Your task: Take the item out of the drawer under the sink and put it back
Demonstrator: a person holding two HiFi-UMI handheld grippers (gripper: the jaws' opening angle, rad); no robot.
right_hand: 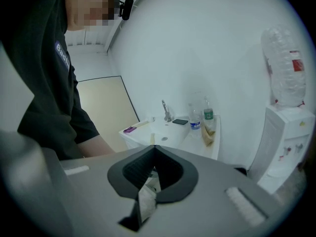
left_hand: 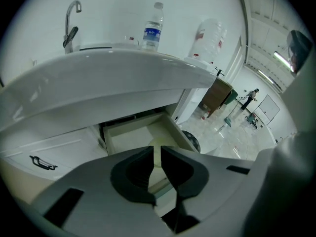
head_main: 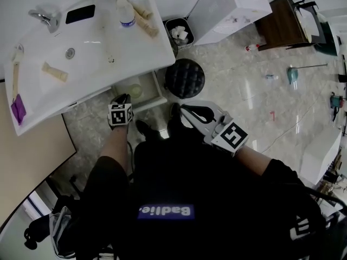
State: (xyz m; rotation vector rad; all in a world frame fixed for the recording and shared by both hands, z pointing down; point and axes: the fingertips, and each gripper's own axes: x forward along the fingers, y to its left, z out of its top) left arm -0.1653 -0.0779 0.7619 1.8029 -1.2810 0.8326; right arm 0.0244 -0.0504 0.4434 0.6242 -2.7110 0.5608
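Under the white sink [head_main: 142, 52] the drawer [head_main: 160, 94] stands pulled out. A pale round item [head_main: 134, 90] lies on its bottom. My left gripper [head_main: 122, 98] hovers just in front of the drawer and points into it. In the left gripper view the jaws of that gripper [left_hand: 157, 149] are almost together, with a thin slit between them and nothing in it. Beyond the tips I see the drawer wall [left_hand: 178, 130] and the item [left_hand: 159, 141]. My right gripper [head_main: 183, 108] is shut and empty, off to the right above the floor. It [right_hand: 154, 148] faces the sink from a distance.
A black round stool [head_main: 184, 78] sits right of the drawer, with a small waste bin [head_main: 179, 32] and a water dispenser [head_main: 227, 10] behind it. Bottles [head_main: 126, 12], a phone [head_main: 80, 13] and a faucet [head_main: 46, 18] are on the sink. A closed drawer's handle [left_hand: 42, 163] shows at left.
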